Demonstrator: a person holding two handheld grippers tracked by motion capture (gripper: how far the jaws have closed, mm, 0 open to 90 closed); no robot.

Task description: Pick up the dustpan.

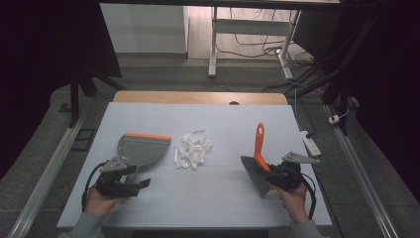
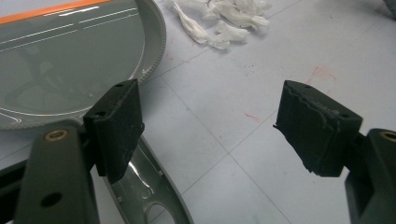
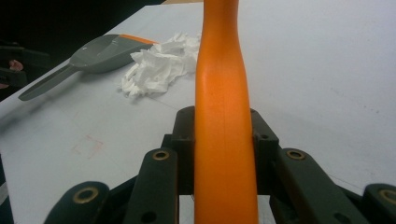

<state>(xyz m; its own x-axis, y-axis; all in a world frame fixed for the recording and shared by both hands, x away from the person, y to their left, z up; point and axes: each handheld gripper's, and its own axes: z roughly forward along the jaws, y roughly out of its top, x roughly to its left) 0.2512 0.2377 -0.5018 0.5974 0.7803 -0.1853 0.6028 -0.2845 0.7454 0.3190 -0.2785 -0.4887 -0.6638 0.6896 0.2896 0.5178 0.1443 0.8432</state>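
A grey dustpan (image 1: 142, 148) with an orange lip lies left of centre on the pale table sheet (image 1: 233, 119). A pile of white paper scraps (image 1: 193, 149) sits just right of it. My left gripper (image 1: 138, 177) is open by the dustpan's handle. In the left gripper view its jaws (image 2: 208, 100) stand wide apart over bare sheet, with the handle (image 2: 156, 198) under the left jaw, the pan (image 2: 70, 60) beyond and the scraps (image 2: 224, 18) at the top. My right gripper (image 1: 272, 173) is shut on the brush's orange handle (image 3: 223, 93); the grey bristles (image 1: 254, 176) point toward me.
The table's wooden far edge (image 1: 198, 97) shows beyond the sheet. A white power strip (image 1: 310, 141) lies on the floor to the right, with cables and a desk frame (image 1: 214, 49) behind. Bare sheet stretches between the two grippers.
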